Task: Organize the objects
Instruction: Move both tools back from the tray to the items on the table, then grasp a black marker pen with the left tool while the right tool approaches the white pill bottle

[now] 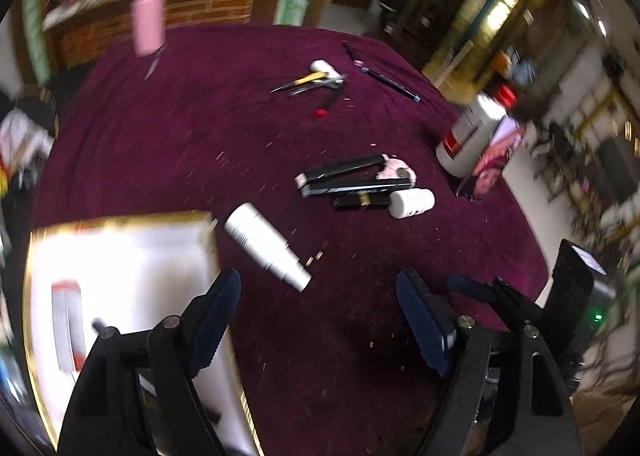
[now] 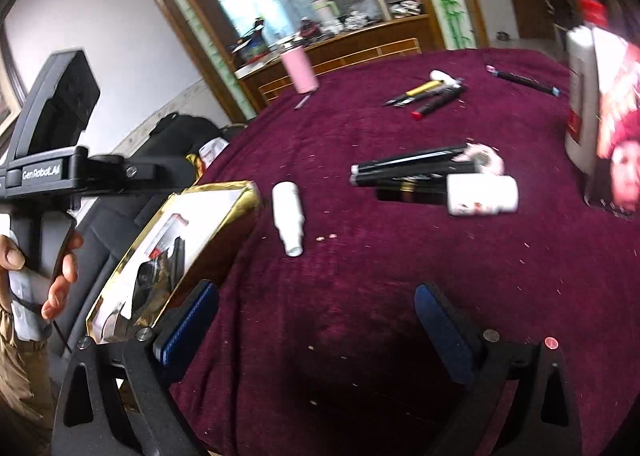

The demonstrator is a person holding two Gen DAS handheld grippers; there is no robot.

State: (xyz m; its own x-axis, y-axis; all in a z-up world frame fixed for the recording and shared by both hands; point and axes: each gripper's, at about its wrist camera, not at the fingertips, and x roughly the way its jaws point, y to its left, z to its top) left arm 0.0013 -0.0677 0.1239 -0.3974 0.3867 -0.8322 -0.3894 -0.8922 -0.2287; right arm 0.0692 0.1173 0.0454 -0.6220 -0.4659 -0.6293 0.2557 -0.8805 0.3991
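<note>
Left tool jaws spread, nothing between them, hanging over bare maroon cloth of the bench. Right tool also spread wide and empty, same cloth below. Both look free to go for the next item.

Nearest item: gold-rimmed box at the bench's near-left edge, white liner inside, some things already lying in it, contents blurred. Probably the collecting container, parked at the edge for easy reach. Left hand grips its tool handle just beside the box in the right wrist view.

Just past the box: white bottle lying on its side, narrow neck end toward the cameras, apart from the box. Likely the easiest next grab.

Mid-bench: cluster of black stick-shaped cases lying side by side and touching, a short white jar on its side against them, a pink fluffy thing behind.

Right side: tall grey-white bottle standing upright next to a printed carton.

Far: loose pile of pens and cutters, one dark pen apart, pink tumbler upright at the far edge.
</note>
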